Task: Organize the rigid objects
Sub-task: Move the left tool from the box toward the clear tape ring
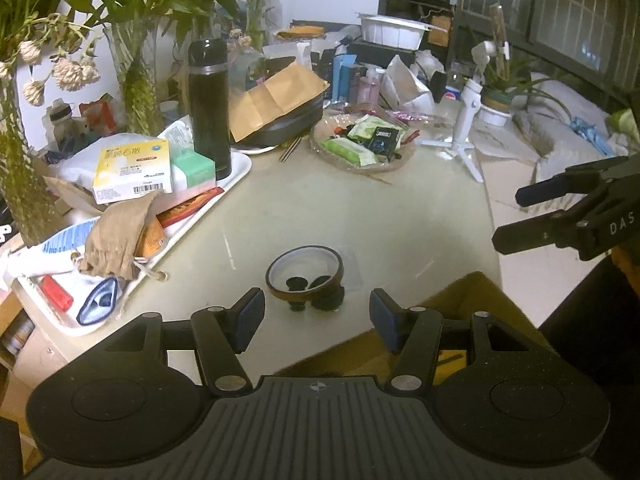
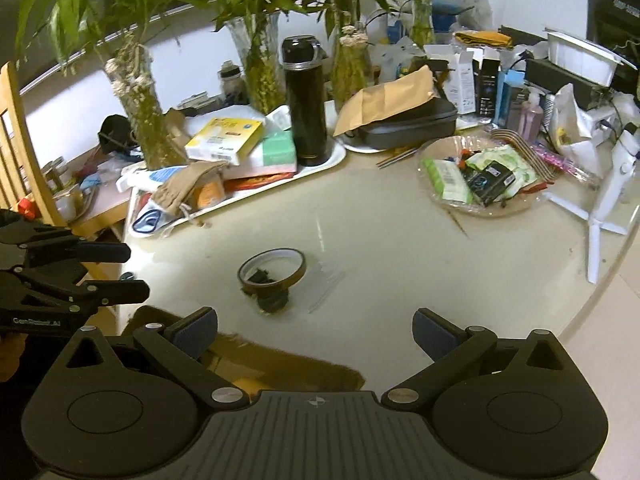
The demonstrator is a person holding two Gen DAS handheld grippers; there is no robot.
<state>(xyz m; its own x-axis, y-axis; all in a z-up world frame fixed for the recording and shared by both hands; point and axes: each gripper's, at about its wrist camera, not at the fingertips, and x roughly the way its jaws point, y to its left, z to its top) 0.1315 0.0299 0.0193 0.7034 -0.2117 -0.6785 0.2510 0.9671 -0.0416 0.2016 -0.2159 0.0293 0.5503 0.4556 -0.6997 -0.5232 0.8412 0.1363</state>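
A brown tape roll [image 1: 274, 286] lies flat near the front of the pale table [image 1: 360, 216], with small black round parts [image 1: 328, 301] inside it and against its near side. My left gripper [image 1: 318, 320] hovers just short of the roll, open, nothing between its blue pads. My right gripper [image 1: 509, 217] enters from the right, also open. In the right wrist view the same tape roll [image 2: 301, 267] and black parts [image 2: 272, 303] lie ahead of my right gripper [image 2: 316, 336], whose jaws stand wide and empty. The left gripper [image 2: 136, 271] shows at the left edge.
A white tray [image 1: 240, 168] at left carries a black flask [image 1: 210, 108], boxes and a cloth pouch. A glass dish of packets [image 1: 362, 142], a white tripod [image 1: 464, 120], vases of plants and a cardboard box [image 1: 472, 300] below the table edge surround the bare middle. A wooden chair [image 2: 16, 152] stands left.
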